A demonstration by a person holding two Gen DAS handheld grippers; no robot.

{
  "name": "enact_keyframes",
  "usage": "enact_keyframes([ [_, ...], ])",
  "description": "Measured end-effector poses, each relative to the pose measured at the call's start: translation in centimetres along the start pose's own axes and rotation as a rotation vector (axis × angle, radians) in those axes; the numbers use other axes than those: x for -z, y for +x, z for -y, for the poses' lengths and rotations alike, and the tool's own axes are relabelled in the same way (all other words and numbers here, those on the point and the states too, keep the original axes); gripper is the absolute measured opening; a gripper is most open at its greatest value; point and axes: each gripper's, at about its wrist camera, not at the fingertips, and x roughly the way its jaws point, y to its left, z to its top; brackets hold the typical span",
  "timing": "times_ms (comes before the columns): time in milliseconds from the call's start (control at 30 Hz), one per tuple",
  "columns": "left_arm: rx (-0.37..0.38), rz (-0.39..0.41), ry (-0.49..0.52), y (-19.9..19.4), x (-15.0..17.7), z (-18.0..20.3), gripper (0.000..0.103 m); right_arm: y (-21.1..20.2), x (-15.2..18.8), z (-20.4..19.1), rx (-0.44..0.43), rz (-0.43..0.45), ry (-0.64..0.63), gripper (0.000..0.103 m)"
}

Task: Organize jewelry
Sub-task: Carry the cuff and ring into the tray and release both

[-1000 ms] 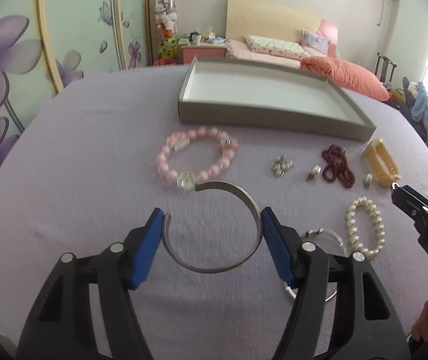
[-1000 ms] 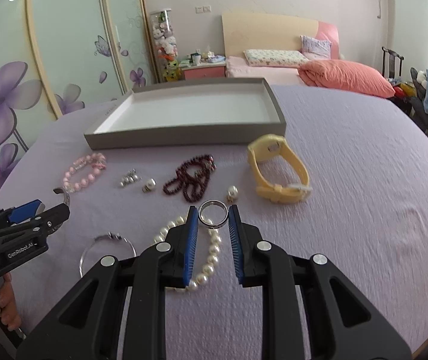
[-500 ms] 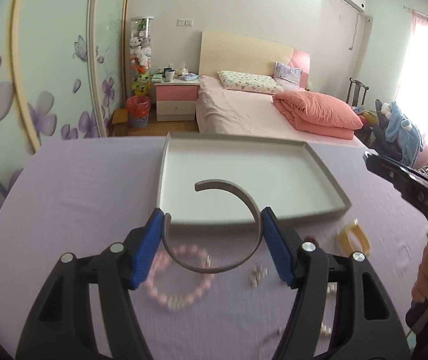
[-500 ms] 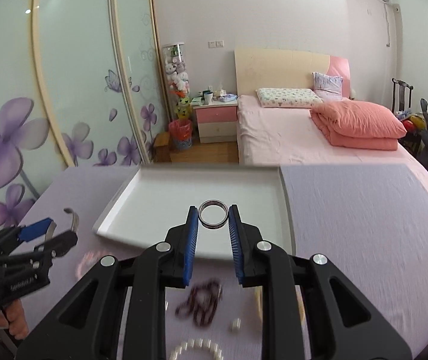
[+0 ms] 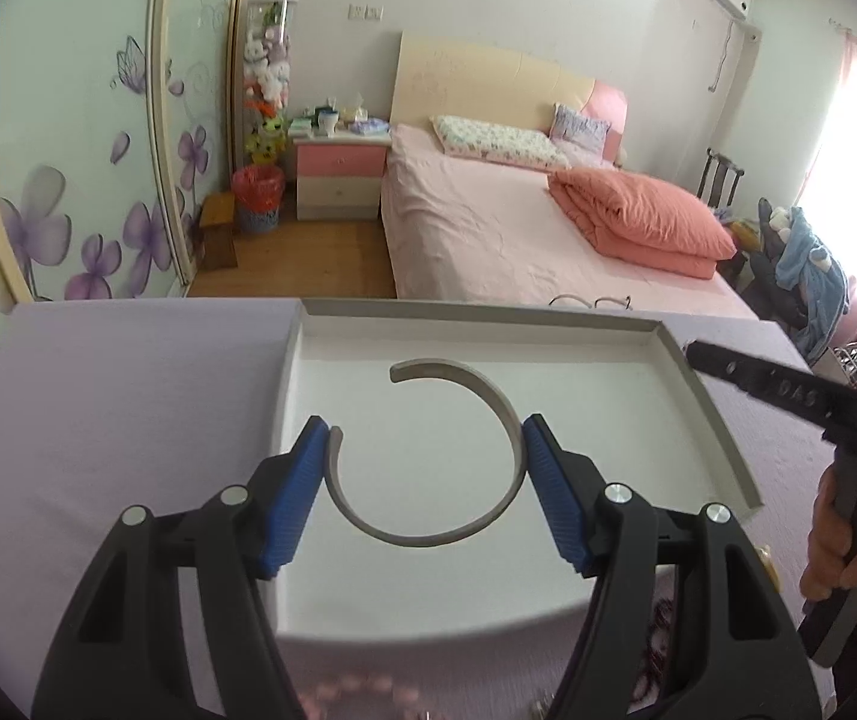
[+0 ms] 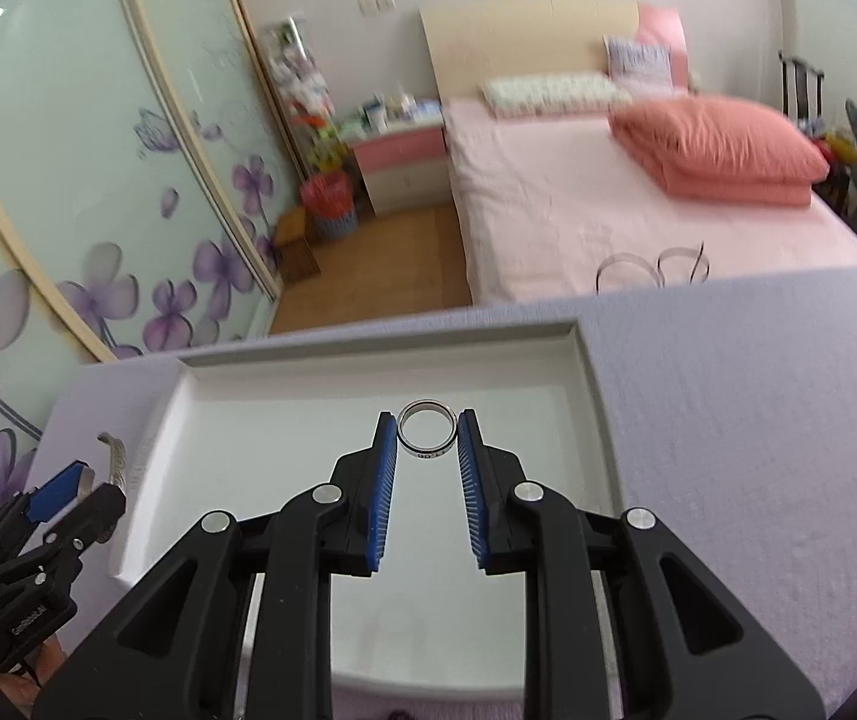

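My left gripper [image 5: 426, 435] is shut on a silver open cuff bangle [image 5: 491, 399], gripped at its two sides between the blue pads. It hangs over the white floor of the grey-rimmed tray [image 5: 719, 420]. My right gripper [image 6: 427, 427] is shut on a small silver ring [image 6: 426, 452] held at the fingertips, also above the tray [image 6: 593, 396]. In the right wrist view the left gripper [image 6: 77, 489] shows at the lower left with the bangle [image 6: 113, 456]. The right gripper's black body [image 5: 788, 396] crosses the right edge of the left wrist view.
The tray lies on a lilac cloth [image 5: 116, 420] near the table's far edge. Blurred pink beads [image 5: 344, 693] and dark red beads [image 5: 662, 618] lie in front of the tray. Beyond are a pink bed [image 5: 488, 228], a nightstand and a flowered wardrobe.
Both grippers have travelled forward from above the scattered jewelry to above the tray, each keeping its piece. The loose jewelry has slipped to the bottom edge of both views.
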Motion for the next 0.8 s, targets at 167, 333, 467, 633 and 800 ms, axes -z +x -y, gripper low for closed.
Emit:
enact_keyframes([
  [167,-0.024,-0.05,0.001,3.5,-0.7,0.1,0.066,3.0,-0.1,-0.4,0.057,-0.07,-0.001,0.022],
  [333,-0.038,-0.088,-0.018,5.6,-1.1,-0.2,0.066,4.3,-0.3,-0.4,0.102,-0.096,0.004,0.022],
  [467,-0.04,-0.111,-0.034,6.8,-1.4,-0.3,0.066,5.0,-0.5,-0.3,0.119,-0.118,0.014,0.022],
  [633,-0.061,-0.131,-0.039,8.0,-1.2,-0.4,0.066,5.6,-0.7,-0.2,0.12,-0.123,0.007,0.022],
  [800,-0.068,-0.15,-0.074,8.7,-1.3,-1.2,0.067,5.5,-1.0,-0.1,0.103,-0.127,0.013,0.024],
])
